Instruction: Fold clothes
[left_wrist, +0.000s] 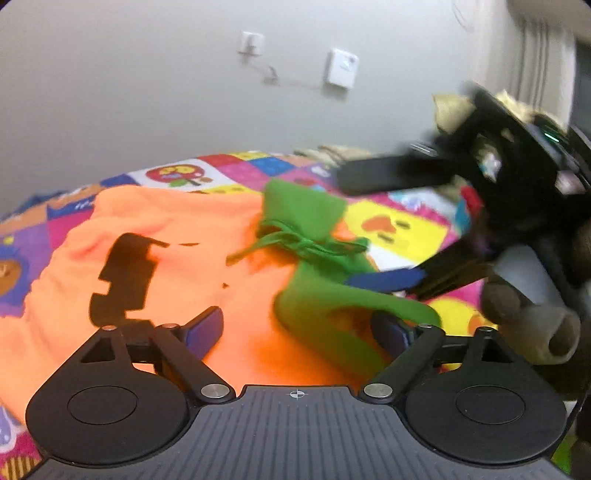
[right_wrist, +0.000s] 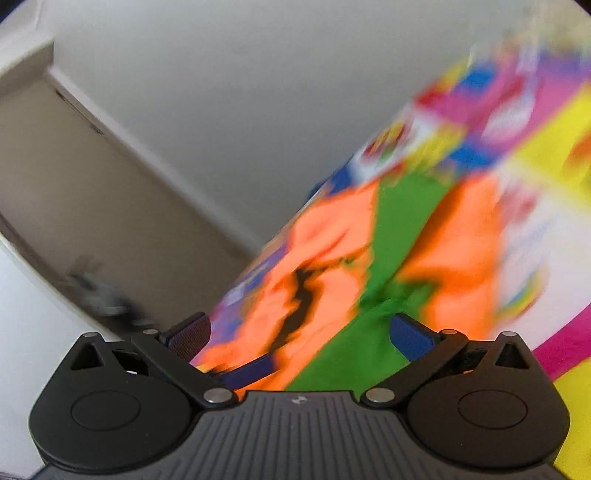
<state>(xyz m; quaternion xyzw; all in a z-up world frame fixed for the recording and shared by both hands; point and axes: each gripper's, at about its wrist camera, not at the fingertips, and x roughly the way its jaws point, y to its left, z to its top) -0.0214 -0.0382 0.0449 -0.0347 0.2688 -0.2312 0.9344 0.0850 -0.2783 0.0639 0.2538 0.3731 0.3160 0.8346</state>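
Both my grippers stand wide open, empty — left (left_wrist: 295, 332) low over the orange garment (left_wrist: 155, 258) (green trim) on the patchwork mat (left_wrist: 402, 225); right (right_wrist: 299, 332) above it — view blurred.

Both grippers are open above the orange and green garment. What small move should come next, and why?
Probably lower the left gripper onto the green band and close. Its jaws stand open around the band's near edge, holding nothing, and the orange garment lies unfolded on the patterned sheet.
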